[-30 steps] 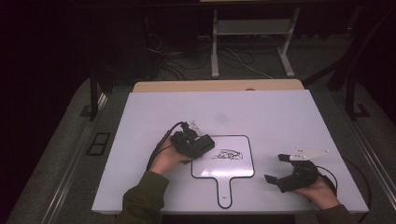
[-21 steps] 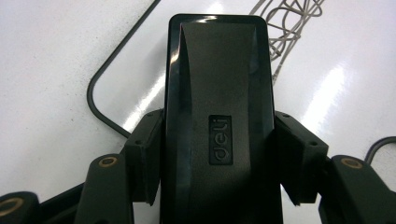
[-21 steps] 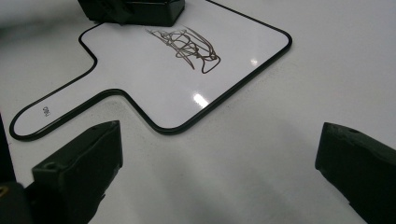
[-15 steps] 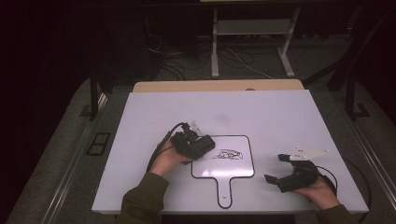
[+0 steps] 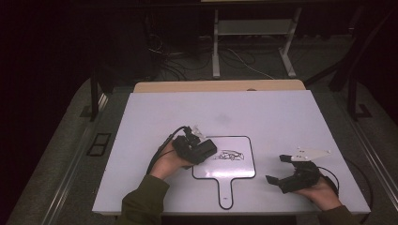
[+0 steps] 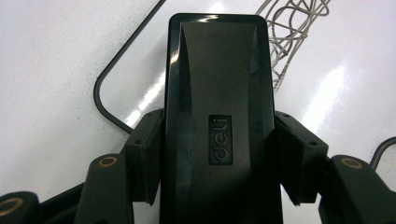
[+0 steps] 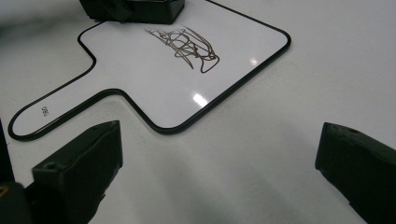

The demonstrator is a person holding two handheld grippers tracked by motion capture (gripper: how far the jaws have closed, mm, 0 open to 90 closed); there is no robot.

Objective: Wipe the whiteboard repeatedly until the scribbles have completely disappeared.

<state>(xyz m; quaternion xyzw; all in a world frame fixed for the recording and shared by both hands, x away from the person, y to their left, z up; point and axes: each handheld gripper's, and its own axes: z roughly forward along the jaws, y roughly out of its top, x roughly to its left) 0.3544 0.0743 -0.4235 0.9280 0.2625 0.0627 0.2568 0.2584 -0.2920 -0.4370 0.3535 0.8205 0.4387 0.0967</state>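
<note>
The left gripper (image 5: pixel 202 151) pinches a black eraser (image 6: pixel 218 121) between its jaws, left of centre in the high view, over the upper left part of the small handled whiteboard (image 5: pixel 234 171). A dark scribble (image 5: pixel 229 155) lies just beside the eraser on the board. At lower right, the right gripper (image 5: pixel 277 169) rests on the white table (image 5: pixel 263 117) with jaws spread, holding nothing.

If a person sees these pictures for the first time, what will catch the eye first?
First, the dark scribble on the small handled whiteboard lying mid-table. Next, the black eraser clamped in the left gripper at the board's left edge, while the right gripper rests open to the board's right.
</note>
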